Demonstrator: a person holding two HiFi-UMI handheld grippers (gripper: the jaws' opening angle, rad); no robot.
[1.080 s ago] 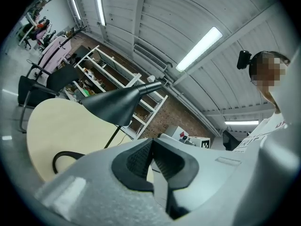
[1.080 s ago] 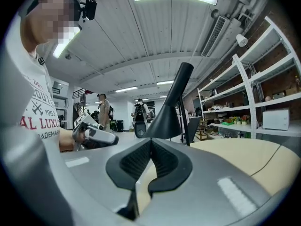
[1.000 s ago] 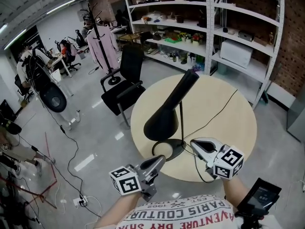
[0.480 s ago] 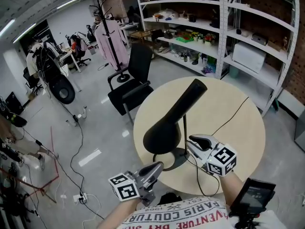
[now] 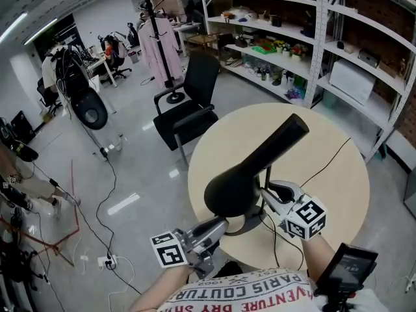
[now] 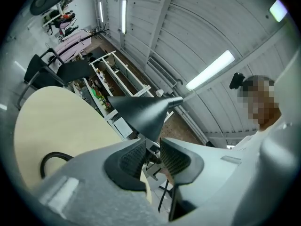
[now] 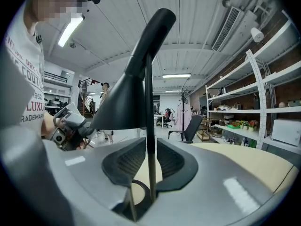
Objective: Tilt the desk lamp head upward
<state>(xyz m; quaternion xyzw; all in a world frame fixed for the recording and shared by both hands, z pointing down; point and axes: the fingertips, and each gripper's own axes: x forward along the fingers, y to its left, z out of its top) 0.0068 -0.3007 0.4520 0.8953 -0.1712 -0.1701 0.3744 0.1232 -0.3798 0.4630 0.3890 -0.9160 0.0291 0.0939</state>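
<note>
Grey shiny floor is stretching all around a round pale desk, which is filling the middle and right of the head view. On that desk the black desk lamp is standing near the lower edge. Its lamp head, shaped like a cone, is sitting in the middle of the frame. Its wide mouth is pointing down and to the left, and its thin tail is reaching up to the right. So, as far as I can judge, the head is not yet tipped up.

Under the head, the thin pole is going down to the round base. The right claw is coming in from the lower right. It is squeezing the pole between its two pads, so it is holding the lamp steady.

The left claw is pointing up from the lower left, with its tips just below the wide mouth of the head. A second ago its jaws were pressed together. Now they are opening, and nothing is sitting between them. This is probably meaning that the left claw is getting ready to take the rim of the head, or to push under it. The lifting itself is looking like the next step.

A black cord is running from the base across the desk to the right. Farther out, a black chair is standing at the desk's upper left, and white shelves are lining the upper right.
</note>
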